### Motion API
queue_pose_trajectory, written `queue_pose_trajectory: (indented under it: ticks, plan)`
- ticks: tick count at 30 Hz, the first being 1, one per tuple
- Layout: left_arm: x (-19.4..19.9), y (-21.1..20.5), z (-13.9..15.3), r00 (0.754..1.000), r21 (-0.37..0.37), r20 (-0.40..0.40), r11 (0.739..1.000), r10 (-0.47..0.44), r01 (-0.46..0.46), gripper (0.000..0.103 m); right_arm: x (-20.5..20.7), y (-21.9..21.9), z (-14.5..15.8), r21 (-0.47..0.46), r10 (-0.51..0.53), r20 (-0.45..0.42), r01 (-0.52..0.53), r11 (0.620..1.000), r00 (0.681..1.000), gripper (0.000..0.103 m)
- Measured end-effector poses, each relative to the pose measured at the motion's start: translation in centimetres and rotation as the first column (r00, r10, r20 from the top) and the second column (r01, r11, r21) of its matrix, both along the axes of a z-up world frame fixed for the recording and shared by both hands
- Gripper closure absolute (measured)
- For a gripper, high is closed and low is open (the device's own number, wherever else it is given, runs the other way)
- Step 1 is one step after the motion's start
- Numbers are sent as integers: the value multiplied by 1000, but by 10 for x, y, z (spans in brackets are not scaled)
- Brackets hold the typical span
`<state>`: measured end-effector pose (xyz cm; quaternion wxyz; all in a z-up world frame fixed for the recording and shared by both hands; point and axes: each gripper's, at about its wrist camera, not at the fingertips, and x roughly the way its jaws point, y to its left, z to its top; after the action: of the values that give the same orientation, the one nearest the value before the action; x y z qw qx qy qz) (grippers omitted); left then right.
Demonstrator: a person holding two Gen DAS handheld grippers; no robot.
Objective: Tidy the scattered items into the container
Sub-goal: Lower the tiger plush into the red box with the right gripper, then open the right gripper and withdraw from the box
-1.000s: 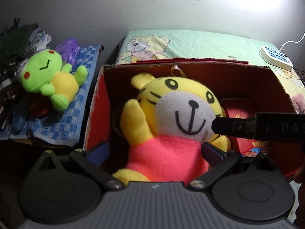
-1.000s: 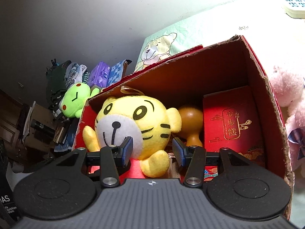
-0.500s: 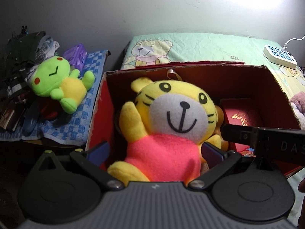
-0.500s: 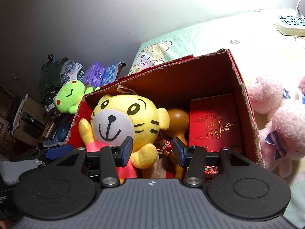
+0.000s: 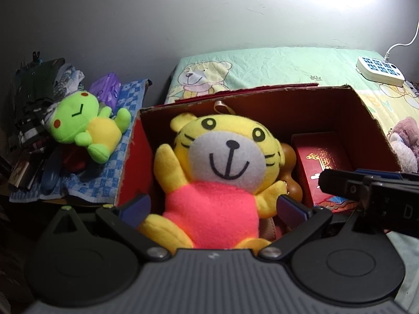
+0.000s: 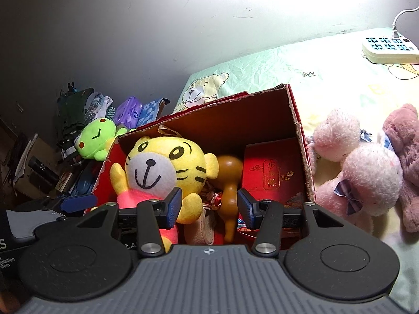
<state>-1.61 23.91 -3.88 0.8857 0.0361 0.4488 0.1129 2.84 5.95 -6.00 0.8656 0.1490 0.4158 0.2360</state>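
- The cardboard box (image 5: 366, 110) on the bed is the landmark; inside it sit the tiger plush (image 5: 222, 172), a brown gourd (image 6: 229, 180) and a red gift box (image 6: 272, 172)
- The left gripper (image 5: 213, 208) is spread wide about the tiger's body, pads clear of it; the right gripper (image 6: 209, 205) stands partly spread, pinching nothing
- Judged: the tiger is stowed; the next item is due
- Pink plush toys (image 6: 366, 172) lie just right of the box, a green frog plush (image 5: 83, 128) to its left; next calls for reaching one

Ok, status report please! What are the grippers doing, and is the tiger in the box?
Both hand-held grippers open, holding nothing. Tiger plush sits inside red box. Pink plushies lie outside on bed. Nothing blocking.
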Motion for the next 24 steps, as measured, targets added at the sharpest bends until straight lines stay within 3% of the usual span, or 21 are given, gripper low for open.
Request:
queue_pose_trajectory:
  ticks: [13, 24]
  plan:
    - [-1, -19, 10, 1000, 37, 21, 999, -4, 4, 1, -17, -23, 13, 33, -28, 49, 26, 999, 998, 52]
    - [0, -58, 13, 1000, 49, 9, 999, 1, -1, 1, -27, -61, 18, 58, -12, 91, 7, 998, 996, 52]
